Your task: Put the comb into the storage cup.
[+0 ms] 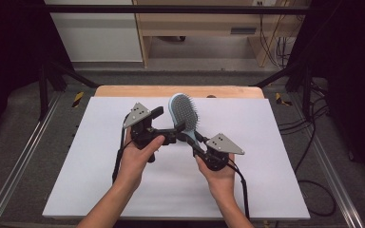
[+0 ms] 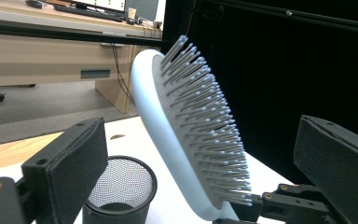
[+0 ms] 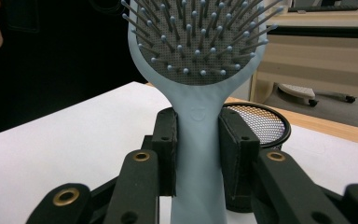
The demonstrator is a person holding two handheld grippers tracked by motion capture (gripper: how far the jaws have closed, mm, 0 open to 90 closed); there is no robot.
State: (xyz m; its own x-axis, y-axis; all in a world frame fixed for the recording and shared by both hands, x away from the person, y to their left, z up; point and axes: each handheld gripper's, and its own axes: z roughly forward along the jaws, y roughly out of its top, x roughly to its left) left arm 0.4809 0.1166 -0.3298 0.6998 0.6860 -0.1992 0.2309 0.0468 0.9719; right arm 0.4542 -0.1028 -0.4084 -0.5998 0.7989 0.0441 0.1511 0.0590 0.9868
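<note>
- The counter (image 1: pixel 123 190) is a wide white sheet with nothing soft on it. If the brush (image 1: pixel 185 114) gets loose it drops onto a hard top and could bounce off the edge.
- The brush is held up in the air above the middle of the counter, head up and tilted, bristles facing the left claw (image 1: pixel 168 137). It is top-heavy — the big oval head sits well above the grip, so a quick turn of the wrist could swing it round between the pads.
- The right claw (image 1: pixel 197 145) is closed on the handle; in the right gripper view both pads (image 3: pixel 235 149) press flat on the narrow neck just under the head. The handle is smooth plastic and tapers there, so I'd judge slipping downward the likeliest fault.
- The left claw stands open, one jaw either side of the brush head in the left gripper view, neither touching it. Closing from here would land a pad on the bristles (image 2: pixel 205 121) — they would bend and give a poor hold, or shove the brush out of the right claw's grip.
- A black mesh cup (image 2: pixel 121 186) stands on the counter just behind the brush. It looks light, and a low swing of either claw could tip it.
</note>
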